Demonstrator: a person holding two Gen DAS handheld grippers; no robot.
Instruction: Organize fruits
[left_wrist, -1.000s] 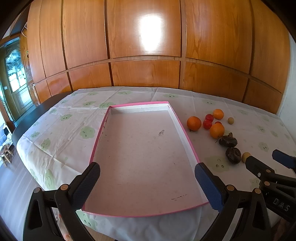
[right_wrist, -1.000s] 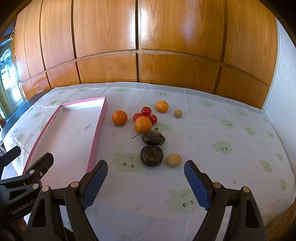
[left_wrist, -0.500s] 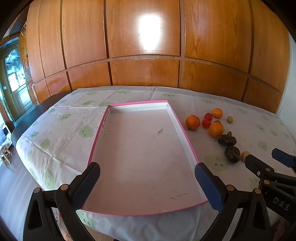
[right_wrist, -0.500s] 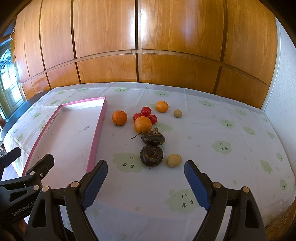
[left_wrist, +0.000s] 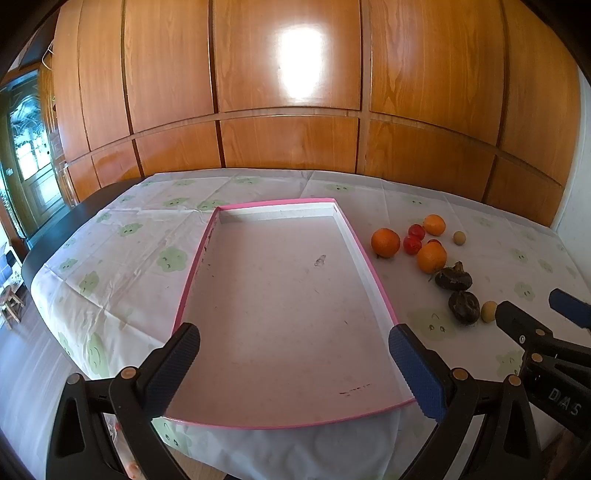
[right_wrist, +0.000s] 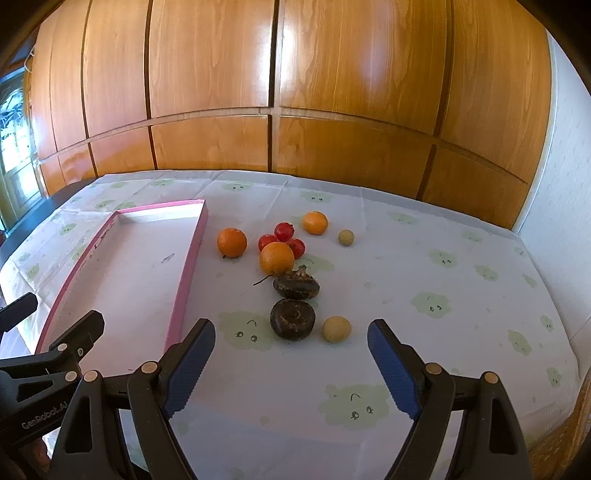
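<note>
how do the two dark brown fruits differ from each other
The nearer dark brown round fruit shows a ringed, dimpled face toward the right wrist camera; the farther dark brown stemmed fruit lies on its side, a stubby tuft on top. The nearer one sits beside a small tan round fruit; the farther one lies just in front of a large orange. Both are dark, wrinkled and lie on the tablecloth, outside the pink-rimmed tray.

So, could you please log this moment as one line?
left hand-held gripper: open over pink tray | right hand-held gripper: open near fruits | tray: no fruit
</note>
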